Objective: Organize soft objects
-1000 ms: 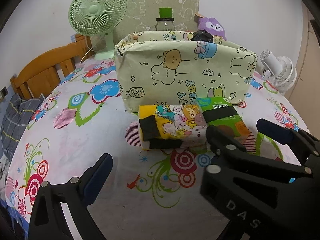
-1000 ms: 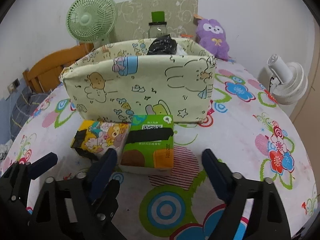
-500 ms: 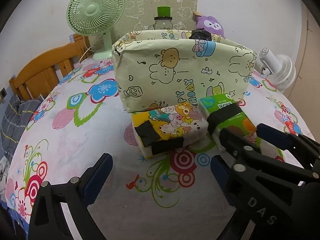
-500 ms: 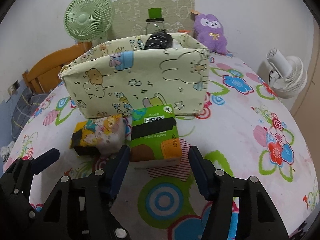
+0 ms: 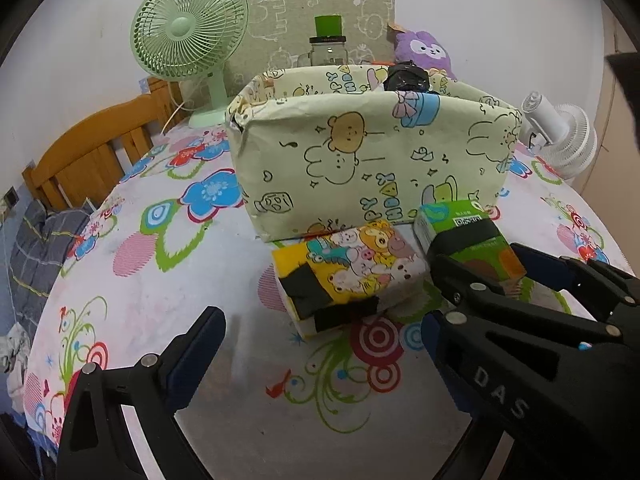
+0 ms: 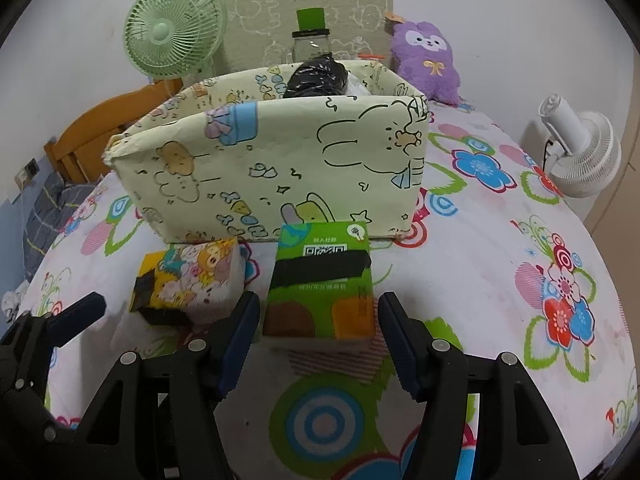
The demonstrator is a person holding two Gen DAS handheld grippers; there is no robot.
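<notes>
Since the earlier views, your right gripper (image 6: 318, 344) has been narrowing its jaws around the green rectangular tissue pack with a black tape band (image 6: 320, 280), and the pack's near end is now sitting higher off the cloth than before. In the right wrist view the blue pads are lying against both flanks of the pack, so you are gripping it; it is resting just in front of the cream paper-covered storage box printed with cartoon animals (image 6: 280, 168), at twelve o'clock from your fingertips. This is reading as the grasp stage: the lift into the box is the step that follows.

Your left gripper (image 5: 316, 344) is hanging open and empty, its jaws spread wide. The yellow cartoon-printed tissue pack patched with black tape (image 5: 352, 276) is lying at twelve o'clock ahead of it, just beside the green pack and tilted a little on the cloth.

Both packs are looking like soft plastic-wrapped blocks, smooth and slightly glossy, likely to dent under the pads. The box walls are looking thin and creased, the rim sagging at its left corner. A crumpled black glossy plastic bag (image 6: 316, 76) is already showing inside it at the far wall. The flower-printed white tablecloth (image 6: 500, 280) is lying flat and matte beneath everything.
</notes>
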